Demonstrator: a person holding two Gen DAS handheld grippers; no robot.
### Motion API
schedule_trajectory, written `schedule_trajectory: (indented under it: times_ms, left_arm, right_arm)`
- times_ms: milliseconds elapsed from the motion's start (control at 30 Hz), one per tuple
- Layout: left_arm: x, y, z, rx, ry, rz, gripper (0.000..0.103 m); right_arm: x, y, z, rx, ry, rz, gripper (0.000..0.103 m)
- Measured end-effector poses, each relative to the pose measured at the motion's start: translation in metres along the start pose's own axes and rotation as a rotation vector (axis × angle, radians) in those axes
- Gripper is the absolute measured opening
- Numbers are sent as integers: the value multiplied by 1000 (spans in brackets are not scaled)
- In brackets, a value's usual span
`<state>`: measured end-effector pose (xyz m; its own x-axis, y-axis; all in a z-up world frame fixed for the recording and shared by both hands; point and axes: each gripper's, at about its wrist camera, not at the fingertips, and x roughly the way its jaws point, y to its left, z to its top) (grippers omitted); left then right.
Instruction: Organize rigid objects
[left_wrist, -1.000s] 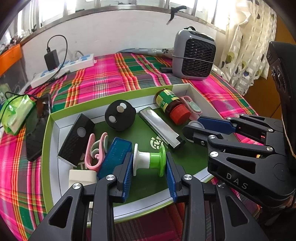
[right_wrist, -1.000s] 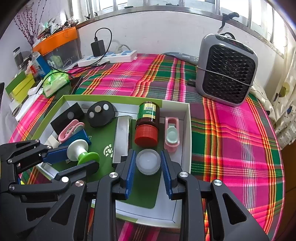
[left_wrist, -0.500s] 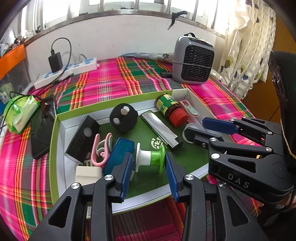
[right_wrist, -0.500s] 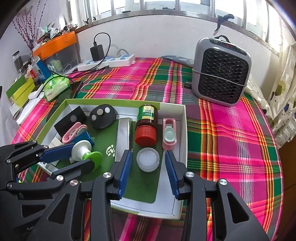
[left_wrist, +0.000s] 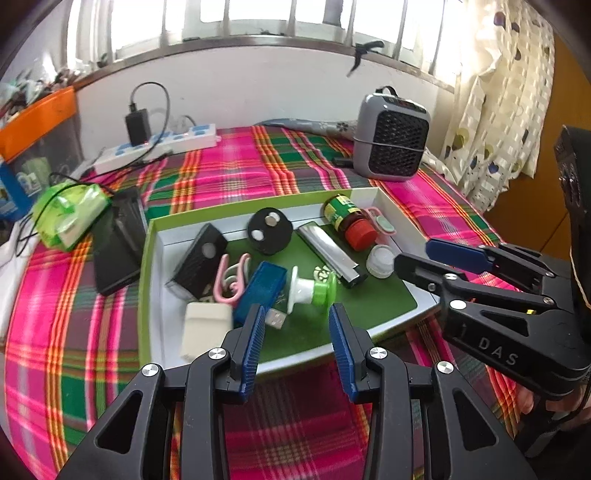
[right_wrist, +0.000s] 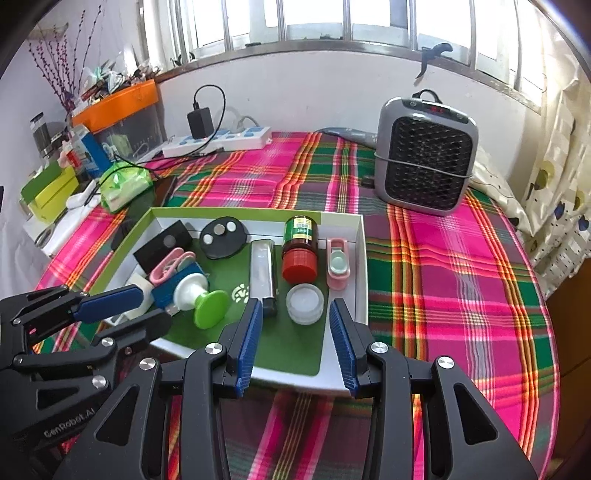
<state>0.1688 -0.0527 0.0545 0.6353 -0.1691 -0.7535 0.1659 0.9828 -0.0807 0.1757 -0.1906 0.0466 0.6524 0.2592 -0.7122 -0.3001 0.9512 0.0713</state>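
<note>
Both tongs, left (left_wrist: 295, 345) and right (right_wrist: 295, 341), are hanging apart and empty, low-centre of frame. Objects are sitting in the tray (right_wrist: 354, 240). Risk: closing on the green spool (left_wrist: 312, 290) is likely nudging the crowded blue block (left_wrist: 260, 290).

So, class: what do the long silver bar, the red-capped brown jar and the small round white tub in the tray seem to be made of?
Long silver bar: probably brushed metal, given its dull grey sheen. Red-capped brown jar: dark translucent body, glass or plastic, unclear which; the cap looks like matte plastic. Small round white tub: cloudy, translucent plastic, by its milky look.
</note>
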Motion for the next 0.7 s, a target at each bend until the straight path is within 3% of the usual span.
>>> schedule_trajectory:
  times_ms: [267, 433, 700]
  left_arm:
    - [-29, 7, -17, -24, -35, 47, 35]
    - [-41, 13, -31, -40, -44, 81, 35]
    - [-41, 20, -60, -74, 4, 102, 35]
  right_arm:
    - [-20, 7, -14, 16, -22, -22, 40]
    - [-33, 15, -26, -1, -41, -39, 47]
    - [-30, 25, -51, -12, 14, -63, 47]
